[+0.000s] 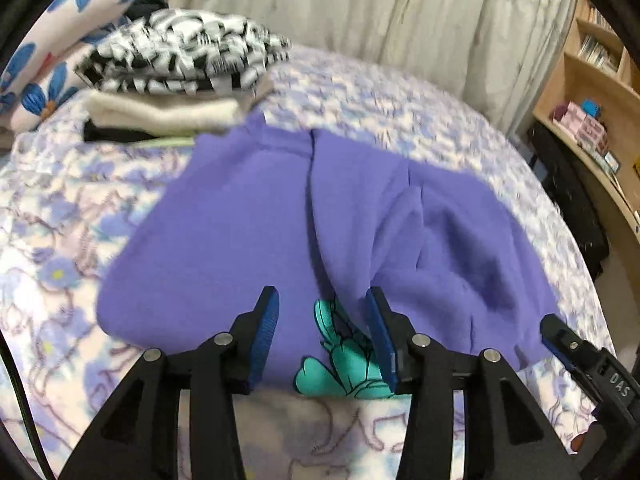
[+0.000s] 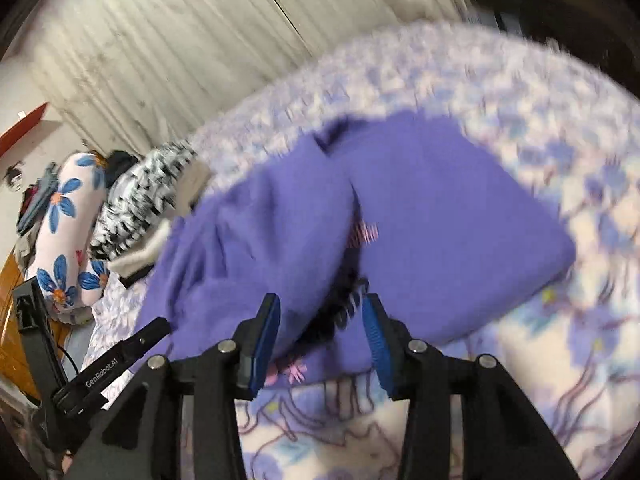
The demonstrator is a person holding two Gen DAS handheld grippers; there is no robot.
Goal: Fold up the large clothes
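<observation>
A purple sweatshirt lies folded on the floral bedspread, with a teal print showing at its near edge. My left gripper hangs open just over that edge, the print between its blue pads but not pinched. In the right wrist view the same sweatshirt fills the middle, with a dark striped patch at its near fold. My right gripper stands open above that fold, holding nothing. Each gripper shows at the edge of the other's view: right gripper, left gripper.
A stack of folded clothes, topped by a black-and-white patterned one, sits at the far left of the bed. A blue-flowered pillow lies beside it. A pale curtain hangs behind. Wooden shelves stand at the right.
</observation>
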